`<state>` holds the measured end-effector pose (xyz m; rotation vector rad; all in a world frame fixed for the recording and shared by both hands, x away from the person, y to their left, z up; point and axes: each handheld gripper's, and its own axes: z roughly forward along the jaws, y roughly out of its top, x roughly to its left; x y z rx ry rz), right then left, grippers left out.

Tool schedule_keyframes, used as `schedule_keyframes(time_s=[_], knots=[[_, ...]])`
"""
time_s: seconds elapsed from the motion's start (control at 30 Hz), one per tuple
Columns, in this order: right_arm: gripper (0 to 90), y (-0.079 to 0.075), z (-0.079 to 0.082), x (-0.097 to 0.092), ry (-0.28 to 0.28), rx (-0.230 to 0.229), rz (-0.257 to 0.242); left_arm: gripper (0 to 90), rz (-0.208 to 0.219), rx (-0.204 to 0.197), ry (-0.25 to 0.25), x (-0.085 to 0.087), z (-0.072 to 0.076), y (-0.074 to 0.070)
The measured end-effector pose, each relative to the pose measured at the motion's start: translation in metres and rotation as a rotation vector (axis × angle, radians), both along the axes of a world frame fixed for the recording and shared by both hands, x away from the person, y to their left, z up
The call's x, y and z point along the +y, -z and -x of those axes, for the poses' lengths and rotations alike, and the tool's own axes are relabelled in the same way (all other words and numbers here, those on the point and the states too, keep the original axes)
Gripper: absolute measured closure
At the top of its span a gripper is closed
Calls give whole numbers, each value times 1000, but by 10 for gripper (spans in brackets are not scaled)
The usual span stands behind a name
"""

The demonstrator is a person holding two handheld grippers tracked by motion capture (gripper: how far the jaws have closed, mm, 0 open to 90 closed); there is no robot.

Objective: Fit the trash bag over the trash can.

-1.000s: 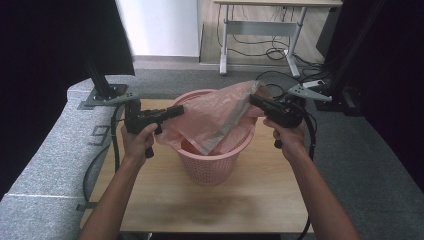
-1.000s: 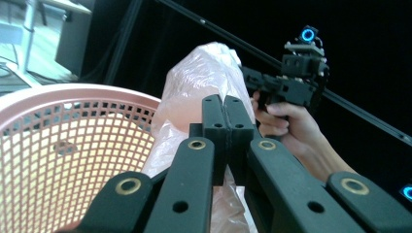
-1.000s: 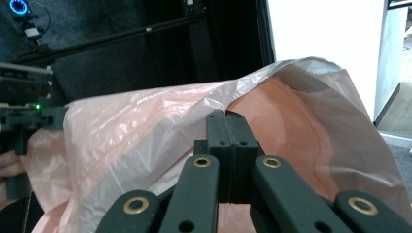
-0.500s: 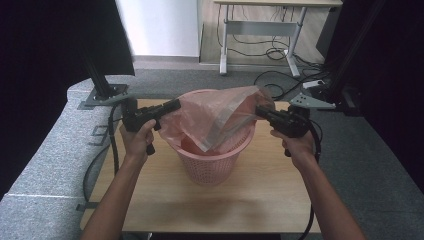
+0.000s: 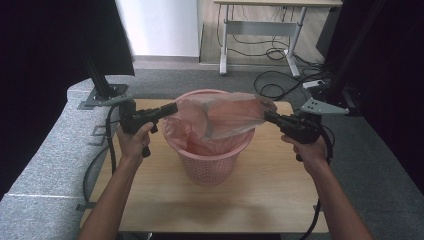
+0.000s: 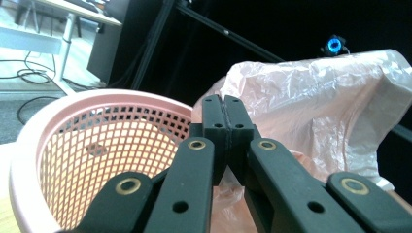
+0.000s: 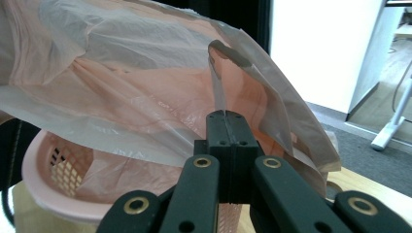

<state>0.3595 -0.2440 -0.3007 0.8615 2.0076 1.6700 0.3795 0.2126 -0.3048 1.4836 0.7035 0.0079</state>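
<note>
Pink plastic bag (image 5: 225, 117) stretched over pink basket (image 5: 210, 165) (mesh-walled), each hand-held gripper, left (image 5: 172, 107), right (image 5: 267, 116), clamped on an edge.

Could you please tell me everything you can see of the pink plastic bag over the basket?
The plastic bag is thin, crinkled, translucent pale pink film. It is stretched across the top of the pink basket, its lower part hanging down inside. The left gripper pinches its edge at the left with shut jaws, and the right gripper clamps a fold of it at the right. Between them the film is held above the rim, partly opened.
</note>
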Motion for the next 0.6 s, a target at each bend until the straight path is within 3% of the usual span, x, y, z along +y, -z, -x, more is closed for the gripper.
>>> schedule_keyframes(time_s=[0.1, 0.27, 0.43, 0.5, 0.6], knots=[[900, 0, 0, 2, -14, -6, 15, 812, -36, -44, 35, 3, 4, -4], [899, -5, -2, 6, -47, -17, 33, 536, -85, -102, -14, 9, 5, -24], [899, -12, -7, 9, -60, -21, 42, 405, -154, -94, 20, 4, -8, -38], [899, -14, -10, 11, -66, -22, 47, 353, -195, -77, 56, -5, -18, -41], [899, -14, -15, 16, -69, -15, 51, 323, -219, -56, 95, -16, -28, -42]])
